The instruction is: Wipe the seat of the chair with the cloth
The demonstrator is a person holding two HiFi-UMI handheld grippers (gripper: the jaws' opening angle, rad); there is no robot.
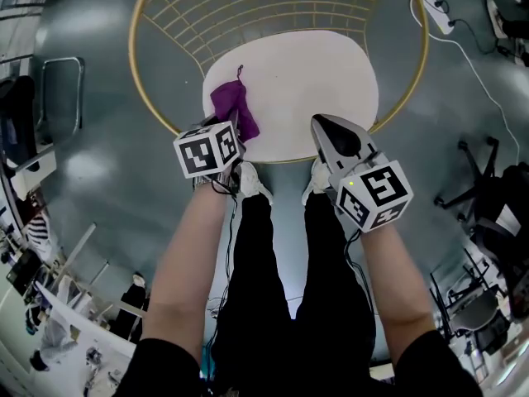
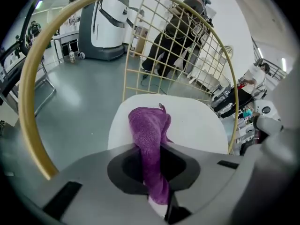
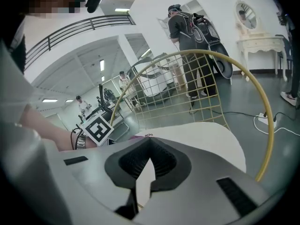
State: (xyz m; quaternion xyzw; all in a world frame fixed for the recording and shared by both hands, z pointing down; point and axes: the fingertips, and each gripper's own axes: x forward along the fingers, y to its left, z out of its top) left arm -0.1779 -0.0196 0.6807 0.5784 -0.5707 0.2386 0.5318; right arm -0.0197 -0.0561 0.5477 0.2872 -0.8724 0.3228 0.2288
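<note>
Cloth (image 2: pixel 149 134), seemingly light and floppy, trails onto the seat (image 2: pixel 201 125) beyond the left gripper (image 2: pixel 157 193), whose jaws clamp its near end; the right gripper (image 3: pixel 140 184) is closed, empty.

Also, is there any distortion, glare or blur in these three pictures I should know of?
Head view: strong fisheye bend, pale glare on the floor, the white seat almost washed out. Left gripper view: dark corners, the gold chair rim bowed into an arc, the cloth sharp. Right gripper view: dark corners, and a mosaic blur laid over the top left.
</note>
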